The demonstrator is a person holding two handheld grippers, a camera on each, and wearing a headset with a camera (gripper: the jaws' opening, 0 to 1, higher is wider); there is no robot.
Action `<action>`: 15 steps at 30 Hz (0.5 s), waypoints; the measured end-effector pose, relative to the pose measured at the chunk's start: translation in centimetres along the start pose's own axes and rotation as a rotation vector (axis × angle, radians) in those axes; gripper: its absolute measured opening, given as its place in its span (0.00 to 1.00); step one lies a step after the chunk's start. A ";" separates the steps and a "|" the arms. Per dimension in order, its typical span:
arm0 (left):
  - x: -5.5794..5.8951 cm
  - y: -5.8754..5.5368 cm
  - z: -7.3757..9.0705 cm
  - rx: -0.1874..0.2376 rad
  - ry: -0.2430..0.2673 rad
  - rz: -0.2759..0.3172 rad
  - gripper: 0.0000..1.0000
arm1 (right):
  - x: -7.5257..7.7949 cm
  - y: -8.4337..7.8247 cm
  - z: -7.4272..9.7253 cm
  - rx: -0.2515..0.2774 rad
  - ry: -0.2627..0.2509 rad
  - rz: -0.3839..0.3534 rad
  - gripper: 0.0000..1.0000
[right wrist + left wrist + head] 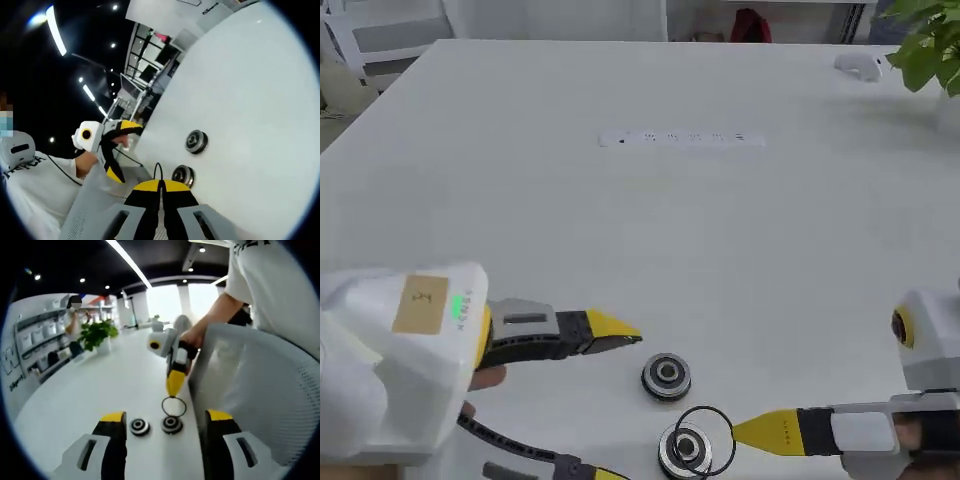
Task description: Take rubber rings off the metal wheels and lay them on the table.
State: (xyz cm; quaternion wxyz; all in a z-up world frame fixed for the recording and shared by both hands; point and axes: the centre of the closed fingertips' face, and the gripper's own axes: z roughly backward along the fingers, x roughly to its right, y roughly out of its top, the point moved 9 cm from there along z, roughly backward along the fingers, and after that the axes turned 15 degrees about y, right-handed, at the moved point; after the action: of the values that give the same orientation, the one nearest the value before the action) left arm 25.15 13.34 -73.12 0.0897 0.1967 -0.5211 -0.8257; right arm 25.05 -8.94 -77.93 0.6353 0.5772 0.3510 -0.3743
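A tan sticker [420, 303] on the white housing of the left gripper [624, 406] carries one dark mark too blurred to read, a large letter W [9, 362] stands on the wall [22, 335] above unreadable small script, and dark lettering [20, 159] on a person's white shirt [37, 187] stays illegible.

Lost to bottom edge, head view: lower jaw of left gripper [620, 405], lower rim of near metal wheel [685, 452]. Cut at right edge: body of right gripper [738, 431]. Cut at top-right corner: plant [925, 40]. Can't count sockets on blurred power strip [682, 138]. Can't name small white blur [860, 66] at far corner of surface [620, 230]. Mostly hidden between closed jaws in right gripper view: rubber ring [156, 172], just a thin arc out. Can't tell if ring touches wheel.
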 end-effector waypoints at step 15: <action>-1.4 -1.5 5.4 -0.037 0.170 0.078 0.78 | -2.9 0.9 0.1 -0.053 -0.035 0.118 0.00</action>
State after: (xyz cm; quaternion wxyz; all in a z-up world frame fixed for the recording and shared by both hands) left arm 24.23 18.92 -72.12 0.1691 0.2438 -0.5035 -0.8115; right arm 24.51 -8.79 -74.96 0.6775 0.5732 0.3146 -0.3369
